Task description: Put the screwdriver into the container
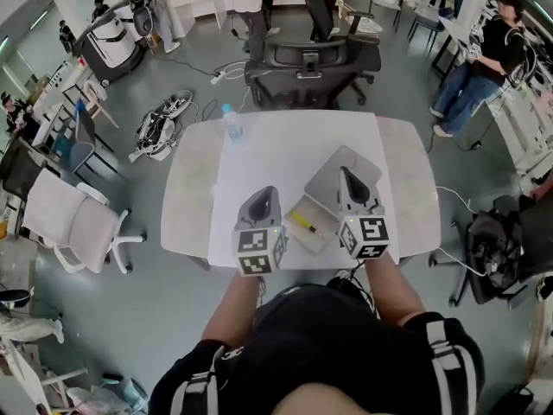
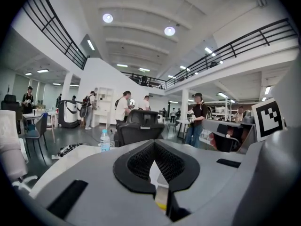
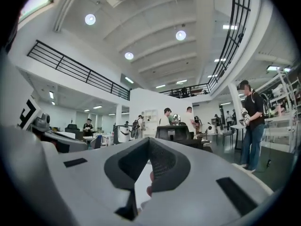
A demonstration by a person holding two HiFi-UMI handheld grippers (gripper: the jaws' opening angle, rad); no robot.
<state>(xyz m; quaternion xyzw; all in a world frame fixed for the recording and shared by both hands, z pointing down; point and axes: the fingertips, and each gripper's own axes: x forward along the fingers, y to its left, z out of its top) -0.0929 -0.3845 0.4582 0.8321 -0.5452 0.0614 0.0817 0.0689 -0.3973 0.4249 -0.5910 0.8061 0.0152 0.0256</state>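
The screwdriver (image 1: 302, 222), with a yellow handle, lies inside a shallow beige container (image 1: 296, 239) near the table's front edge. The container's grey lid (image 1: 356, 164) stands open behind it to the right. My left gripper (image 1: 262, 194) hovers just left of the container with its jaws together and nothing between them. Through their narrow gap the left gripper view shows the yellow handle (image 2: 161, 203) below my left gripper (image 2: 157, 171). My right gripper (image 1: 346, 175) is over the lid, also shut (image 3: 148, 161). A small reddish spot shows low in its gap; I cannot tell what it is.
A water bottle (image 1: 232, 121) stands at the far edge of the white table (image 1: 259, 158). A black office chair (image 1: 311, 63) sits just beyond the table. White chairs (image 1: 73, 219) are on the left and a bag (image 1: 492, 240) on the right. Several people stand farther off.
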